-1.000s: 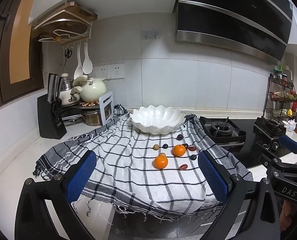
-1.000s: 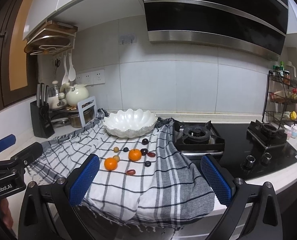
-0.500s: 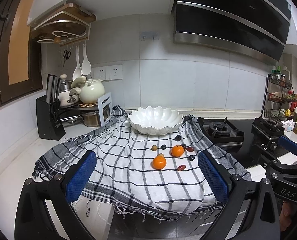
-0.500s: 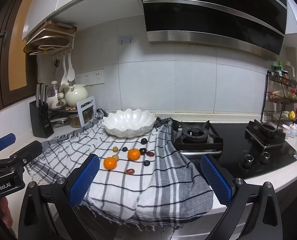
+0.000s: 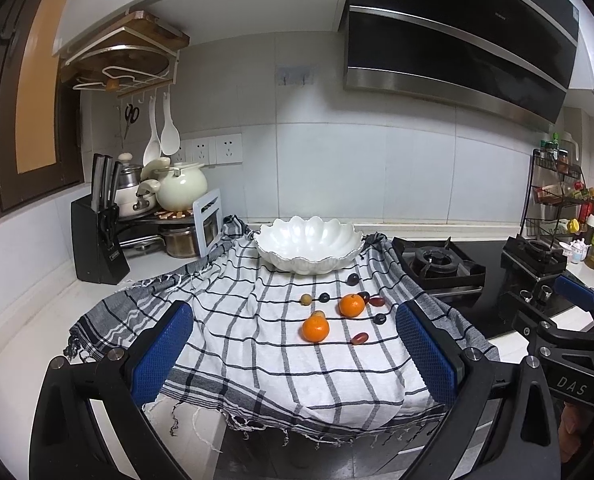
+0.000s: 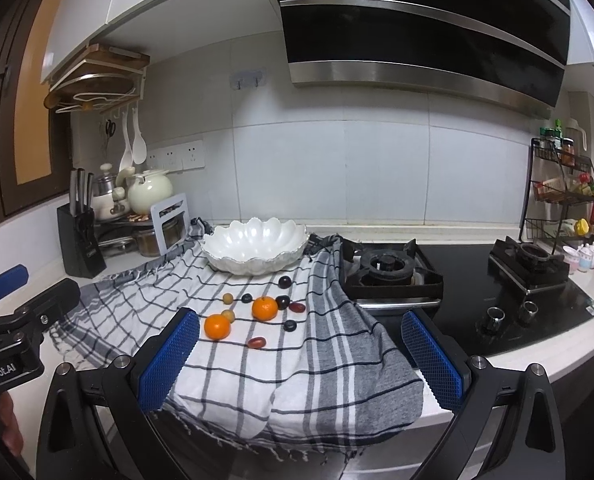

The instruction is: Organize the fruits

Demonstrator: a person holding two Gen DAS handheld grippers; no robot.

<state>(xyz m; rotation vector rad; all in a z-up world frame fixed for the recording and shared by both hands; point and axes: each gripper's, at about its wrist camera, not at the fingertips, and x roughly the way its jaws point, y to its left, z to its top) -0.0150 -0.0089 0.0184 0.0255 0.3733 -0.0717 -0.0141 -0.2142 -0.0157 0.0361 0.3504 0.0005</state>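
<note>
A: While both grippers, left (image 5: 293,354) and right (image 6: 299,360), hover with fingers apart, where's the fruit?

B: On the cloth (image 5: 257,344), at six o'clock from the bowl (image 5: 308,243). Oranges (image 5: 315,329) look firm: grip across the middle. Grapes (image 5: 360,337) are likely soft and slippery.

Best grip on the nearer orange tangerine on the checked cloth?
Take the nearer orange tangerine across its widest middle, coming from above and the front. It is round, so only the equator holds. A small tan fruit touches its back; the sides look free. Left gripper is open.
</note>
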